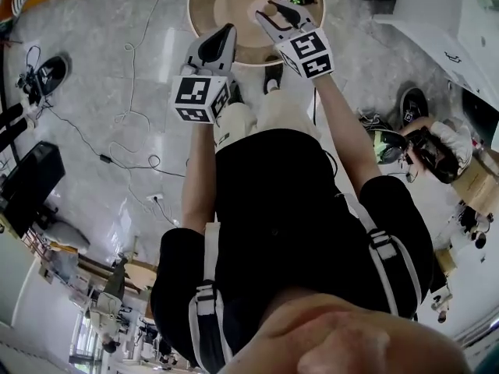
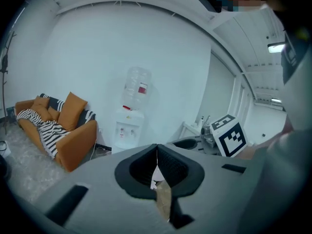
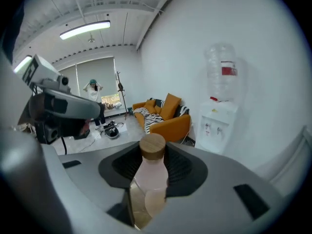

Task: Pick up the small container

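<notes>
Right tongs clamp the pink container, roughly upright, wooden cap up; left tongs are together.

No words, brand names or numbers are being shown legibly anywhere. Black-and-white square code patterns are being displayed on the left marker cube, borne by the left gripper, and on the right marker cube, borne by the right gripper; only patterns are being presented there, without letters. A red label is being shown on the water bottle atop the white dispenser, but its print is being rendered too small to be read.
</notes>
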A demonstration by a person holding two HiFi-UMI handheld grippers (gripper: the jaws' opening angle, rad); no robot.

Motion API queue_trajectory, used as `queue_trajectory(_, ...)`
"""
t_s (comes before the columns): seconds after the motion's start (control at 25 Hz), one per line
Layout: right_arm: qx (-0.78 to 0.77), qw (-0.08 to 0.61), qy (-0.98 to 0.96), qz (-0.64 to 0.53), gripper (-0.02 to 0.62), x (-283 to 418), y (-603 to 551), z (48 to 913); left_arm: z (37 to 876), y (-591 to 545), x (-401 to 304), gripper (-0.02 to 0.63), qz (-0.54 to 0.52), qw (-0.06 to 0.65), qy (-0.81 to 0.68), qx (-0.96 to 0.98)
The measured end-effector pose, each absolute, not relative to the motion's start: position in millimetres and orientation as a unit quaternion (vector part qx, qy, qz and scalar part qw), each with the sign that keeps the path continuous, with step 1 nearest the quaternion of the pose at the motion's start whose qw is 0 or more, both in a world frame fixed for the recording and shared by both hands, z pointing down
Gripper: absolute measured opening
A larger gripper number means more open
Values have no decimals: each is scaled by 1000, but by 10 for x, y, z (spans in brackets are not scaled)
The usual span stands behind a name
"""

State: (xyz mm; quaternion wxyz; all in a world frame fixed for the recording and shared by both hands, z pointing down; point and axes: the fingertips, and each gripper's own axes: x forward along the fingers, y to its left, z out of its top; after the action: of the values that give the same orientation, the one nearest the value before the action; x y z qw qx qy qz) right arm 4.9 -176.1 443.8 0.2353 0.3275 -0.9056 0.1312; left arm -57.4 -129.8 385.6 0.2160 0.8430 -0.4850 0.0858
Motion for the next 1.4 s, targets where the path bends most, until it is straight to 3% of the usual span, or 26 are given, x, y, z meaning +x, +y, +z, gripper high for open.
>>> queue_trajectory(0.68, 393, 138, -903, 101, 141, -502, -1125, 2934, 3064, -991, -1146, 18, 33, 154, -441, 883)
queue_trajectory(1.4, 433, 85, -895, 64, 141, -153, -958, 2083, 2411, -946, -930, 19, 17, 104, -397, 912)
